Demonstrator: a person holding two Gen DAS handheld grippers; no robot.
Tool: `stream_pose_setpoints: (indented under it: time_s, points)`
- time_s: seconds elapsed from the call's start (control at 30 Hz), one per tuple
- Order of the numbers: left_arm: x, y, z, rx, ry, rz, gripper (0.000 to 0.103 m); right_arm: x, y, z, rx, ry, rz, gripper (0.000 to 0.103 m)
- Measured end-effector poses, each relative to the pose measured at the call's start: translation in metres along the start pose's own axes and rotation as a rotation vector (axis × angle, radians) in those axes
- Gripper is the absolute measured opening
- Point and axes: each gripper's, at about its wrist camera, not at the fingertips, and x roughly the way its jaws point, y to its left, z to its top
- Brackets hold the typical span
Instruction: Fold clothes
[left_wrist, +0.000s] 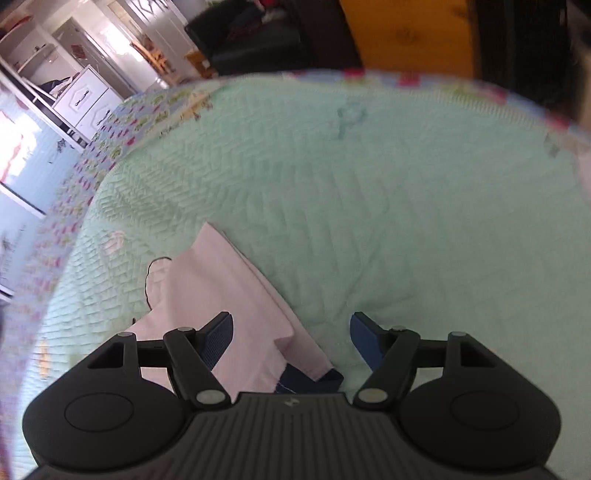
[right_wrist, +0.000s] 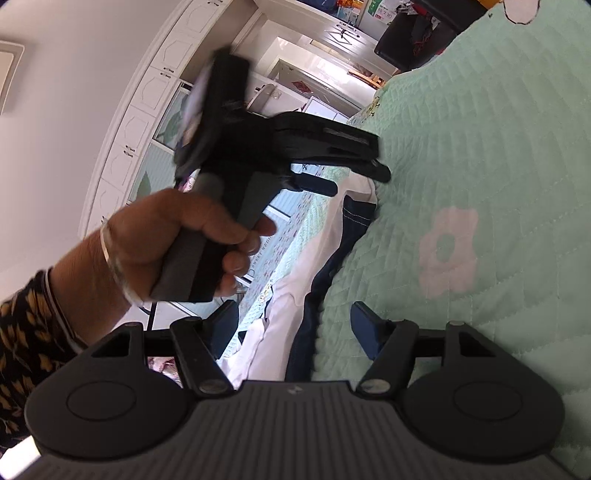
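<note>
A pale pink-white garment (left_wrist: 221, 288) lies folded on the green quilted bedspread (left_wrist: 369, 184), with a navy part (left_wrist: 310, 380) showing under its near corner. My left gripper (left_wrist: 291, 336) points down over that corner, open, its left finger above the cloth and nothing pinched. In the right wrist view the same garment (right_wrist: 291, 295) runs along the bed's edge with its navy part (right_wrist: 332, 266) beside it. My right gripper (right_wrist: 295, 328) is open, with the cloth lying loosely between its fingers. A hand (right_wrist: 166, 240) holds the left gripper (right_wrist: 360, 181) at the garment's far end.
The bedspread (right_wrist: 480, 147) has a pale flower patch (right_wrist: 448, 251) and a patterned border (left_wrist: 92, 155) at its edges. White drawers (left_wrist: 88, 99) and wardrobes (right_wrist: 147, 110) stand past the bed. A dark seat with clothes (left_wrist: 258, 37) and a yellow panel (left_wrist: 406, 33) lie beyond the far edge.
</note>
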Motion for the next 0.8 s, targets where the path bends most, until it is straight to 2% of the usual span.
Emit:
stream_pose_setpoints:
  time_s: [0.07, 0.2, 0.37, 0.4, 0.47, 0.5, 0.53, 0.57, 0.6, 0.7, 0.77, 0.8]
  points:
    - [0.005, -0.006, 0.000, 0.010, 0.030, 0.036, 0.077, 0.000, 0.000, 0.000, 0.008, -0.001, 0.006, 0.068]
    - [0.013, -0.001, 0.007, -0.019, 0.065, 0.109, 0.100, 0.002, 0.000, 0.001, 0.005, 0.002, 0.007, 0.068]
    - [0.017, 0.003, 0.010, -0.065, 0.091, 0.142, 0.103, 0.002, 0.002, 0.001, 0.001, 0.002, 0.004, 0.068]
    - [0.016, 0.002, 0.009, -0.066, 0.087, 0.148, 0.102, 0.002, 0.002, 0.001, 0.000, 0.002, 0.003, 0.068]
    - [0.012, 0.000, 0.007, -0.069, 0.074, 0.145, 0.090, 0.002, 0.002, 0.000, -0.001, 0.002, 0.003, 0.068]
    - [0.011, 0.000, 0.008, -0.081, 0.072, 0.136, 0.072, 0.002, 0.001, 0.000, -0.002, 0.002, 0.003, 0.068]
    - [0.010, 0.000, 0.008, -0.088, 0.072, 0.128, 0.047, 0.003, 0.001, -0.001, -0.002, 0.002, 0.004, 0.068]
    - [0.010, -0.002, 0.006, -0.084, 0.078, 0.127, 0.038, 0.003, 0.001, -0.001, -0.003, 0.002, 0.003, 0.068]
    - [0.012, -0.003, 0.006, -0.078, 0.085, 0.135, 0.036, 0.004, 0.001, -0.001, -0.004, 0.002, 0.003, 0.068]
    - [0.016, 0.001, 0.005, -0.088, 0.084, 0.133, 0.037, 0.006, 0.001, -0.002, -0.007, 0.002, 0.001, 0.068]
    - [0.017, 0.004, 0.005, -0.094, 0.087, 0.139, 0.046, 0.006, 0.001, -0.002, -0.006, 0.001, 0.002, 0.068]
    - [0.019, 0.005, 0.006, -0.089, 0.090, 0.151, 0.055, 0.006, 0.001, -0.002, -0.006, 0.001, 0.002, 0.068]
